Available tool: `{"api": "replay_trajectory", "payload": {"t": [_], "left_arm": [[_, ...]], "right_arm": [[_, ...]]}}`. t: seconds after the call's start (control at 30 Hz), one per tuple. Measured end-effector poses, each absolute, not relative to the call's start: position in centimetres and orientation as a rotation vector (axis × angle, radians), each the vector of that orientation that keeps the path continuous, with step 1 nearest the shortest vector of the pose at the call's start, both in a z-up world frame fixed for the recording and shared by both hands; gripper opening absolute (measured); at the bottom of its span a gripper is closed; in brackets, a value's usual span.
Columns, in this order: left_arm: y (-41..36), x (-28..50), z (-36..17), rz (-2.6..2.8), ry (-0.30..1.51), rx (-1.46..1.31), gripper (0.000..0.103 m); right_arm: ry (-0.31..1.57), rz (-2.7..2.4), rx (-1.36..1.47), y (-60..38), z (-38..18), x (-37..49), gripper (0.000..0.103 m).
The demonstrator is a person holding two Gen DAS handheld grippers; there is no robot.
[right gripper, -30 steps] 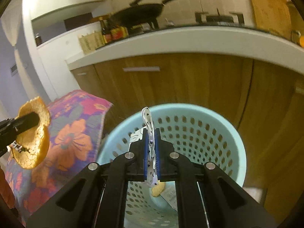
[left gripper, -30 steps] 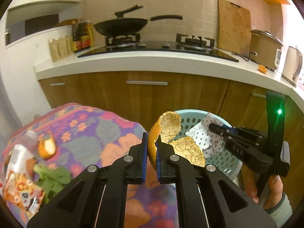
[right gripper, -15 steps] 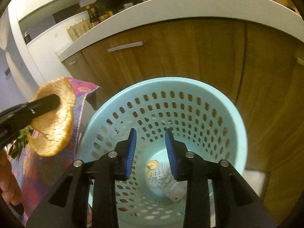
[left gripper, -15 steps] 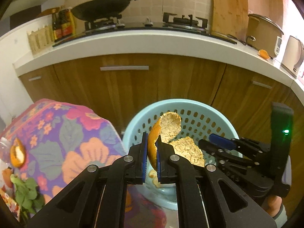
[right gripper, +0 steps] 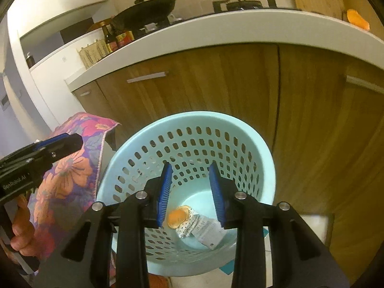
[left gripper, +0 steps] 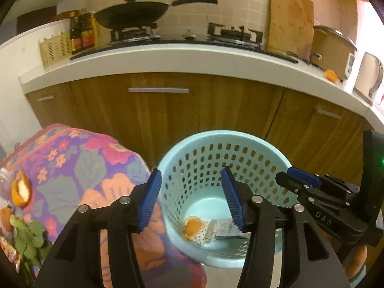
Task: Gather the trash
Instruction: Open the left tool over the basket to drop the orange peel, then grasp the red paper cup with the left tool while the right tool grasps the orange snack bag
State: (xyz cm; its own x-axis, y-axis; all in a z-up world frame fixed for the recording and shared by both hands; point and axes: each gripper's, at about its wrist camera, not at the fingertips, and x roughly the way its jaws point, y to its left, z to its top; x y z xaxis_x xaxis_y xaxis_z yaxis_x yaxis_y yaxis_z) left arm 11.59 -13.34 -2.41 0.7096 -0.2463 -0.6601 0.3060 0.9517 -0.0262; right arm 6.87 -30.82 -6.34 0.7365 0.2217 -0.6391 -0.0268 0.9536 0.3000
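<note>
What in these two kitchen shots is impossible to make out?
- Print on the wrapper in the basket: too small, right wrist view.
- Snack packet on the floral cloth: cut off by the left edge, left wrist view.
- Bottle labels on the counter: too small, left wrist view.

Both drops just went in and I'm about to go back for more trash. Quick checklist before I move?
1. Left gripper empty, jaws opening: ok.
2. Right gripper empty, jaws opening: ok.
3. Orange peel and wrapper lying in the basket: ok.
4. Basket upright: ok.
5. Table cleared: not ok; peel piece and greens remain on the floral cloth.
6. Peel on counter collected: not ok.
</note>
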Motion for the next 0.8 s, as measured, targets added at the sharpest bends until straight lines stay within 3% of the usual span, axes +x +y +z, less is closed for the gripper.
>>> {"api": "replay_trajectory", "payload": {"t": [0.07, 0.23, 0.37, 0.5, 0.8], "left_arm": [[-12.6, 11.0, -2.0, -0.295, 0.707, 0.079, 0.052], [-10.5, 9.6, -1.1, -0.267, 0.680, 0.050, 0.053], [-8.0, 7.8, -0.3, -0.241, 0.657, -0.003, 0.053], [-4.8, 5.5, 0.7, -0.179, 0.612, -0.045, 0.061], [3.6, 0.7, 3.6, -0.039, 0.507, -0.141, 0.065]], "right_arm": [[0.717, 0.139, 0.263, -30.0, -5.8, 6.6, 0.054], [0.669, 0.173, 0.198, -27.3, -3.8, 5.7, 0.056], [0.637, 0.210, 0.165, -25.1, -2.1, 4.9, 0.081], [0.606, 0.248, 0.134, -22.5, -0.2, 3.9, 0.092], [0.514, 0.278, 0.127, -16.3, 2.6, 2.3, 0.095]]}}
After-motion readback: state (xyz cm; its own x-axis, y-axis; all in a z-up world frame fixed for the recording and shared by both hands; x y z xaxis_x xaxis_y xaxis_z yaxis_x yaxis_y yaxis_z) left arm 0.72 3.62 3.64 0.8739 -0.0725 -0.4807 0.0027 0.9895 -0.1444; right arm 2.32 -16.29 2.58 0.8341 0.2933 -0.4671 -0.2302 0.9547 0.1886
